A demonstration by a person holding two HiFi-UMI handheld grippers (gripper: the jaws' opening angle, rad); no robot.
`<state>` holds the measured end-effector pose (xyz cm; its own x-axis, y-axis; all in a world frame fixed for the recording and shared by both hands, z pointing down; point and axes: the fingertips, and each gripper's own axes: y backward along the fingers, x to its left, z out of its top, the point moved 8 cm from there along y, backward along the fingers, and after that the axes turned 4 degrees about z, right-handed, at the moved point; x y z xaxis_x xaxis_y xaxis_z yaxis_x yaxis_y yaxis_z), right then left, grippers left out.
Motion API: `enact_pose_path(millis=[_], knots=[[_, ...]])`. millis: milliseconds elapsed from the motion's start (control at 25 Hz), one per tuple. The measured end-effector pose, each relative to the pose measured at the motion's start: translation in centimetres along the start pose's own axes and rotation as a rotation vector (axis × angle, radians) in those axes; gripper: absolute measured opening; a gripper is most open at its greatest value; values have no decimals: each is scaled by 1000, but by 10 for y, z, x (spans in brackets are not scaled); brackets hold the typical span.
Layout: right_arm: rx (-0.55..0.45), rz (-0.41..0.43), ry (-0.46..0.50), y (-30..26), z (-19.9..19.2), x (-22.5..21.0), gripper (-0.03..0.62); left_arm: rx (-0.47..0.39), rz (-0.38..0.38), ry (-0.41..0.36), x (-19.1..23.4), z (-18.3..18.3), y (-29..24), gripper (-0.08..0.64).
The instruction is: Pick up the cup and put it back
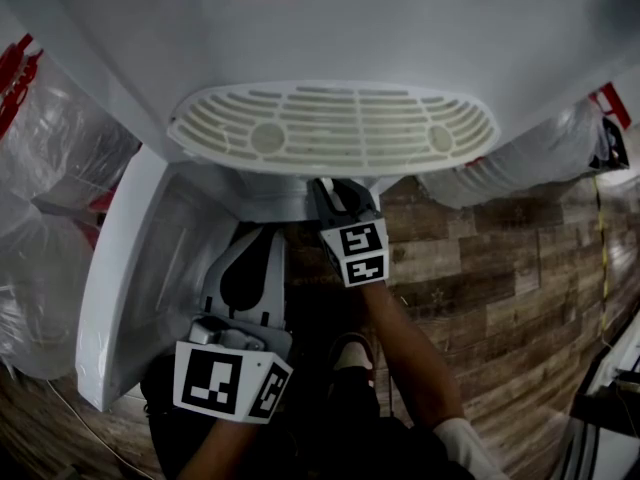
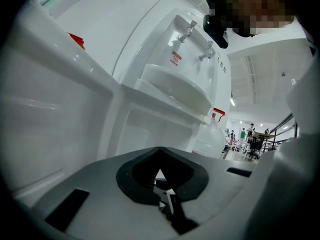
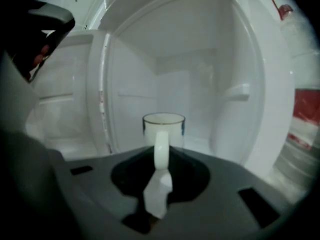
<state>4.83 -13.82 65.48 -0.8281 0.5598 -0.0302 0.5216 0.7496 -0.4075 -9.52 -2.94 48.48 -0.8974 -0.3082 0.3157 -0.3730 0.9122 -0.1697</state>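
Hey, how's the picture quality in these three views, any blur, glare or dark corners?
Head view: dispenser top evenly lit, floor and arm below in shadow. Left gripper view: strong fisheye bending, dark corners, glare on its white front, mosaic patch at top. Right gripper view: soft focus, cup slightly blurred, black vignette around the edges.

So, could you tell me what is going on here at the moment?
A person with two handheld grippers is at a water dispenser whose lower cabinet door is open. The right gripper reaches inside, jaws closed on the handle of an upright white cup. The left gripper hangs by the door, shut and empty.
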Motion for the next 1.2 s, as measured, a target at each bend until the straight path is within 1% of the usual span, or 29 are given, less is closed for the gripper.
enact_pose_path(millis=[200, 720, 920, 1200], knots=[[-12, -18, -15, 8, 0, 0, 73, -2, -1, 4, 1, 0, -1, 6], [-35, -28, -63, 25, -2, -4, 72, 4, -12, 29, 2, -3, -2, 6], [-36, -26, -63, 32, -3, -3, 72, 12, -7, 30, 3, -4, -4, 6], [-28, -11, -99, 44, -9, -4, 72, 19, -12, 27, 1, -6, -5, 6]])
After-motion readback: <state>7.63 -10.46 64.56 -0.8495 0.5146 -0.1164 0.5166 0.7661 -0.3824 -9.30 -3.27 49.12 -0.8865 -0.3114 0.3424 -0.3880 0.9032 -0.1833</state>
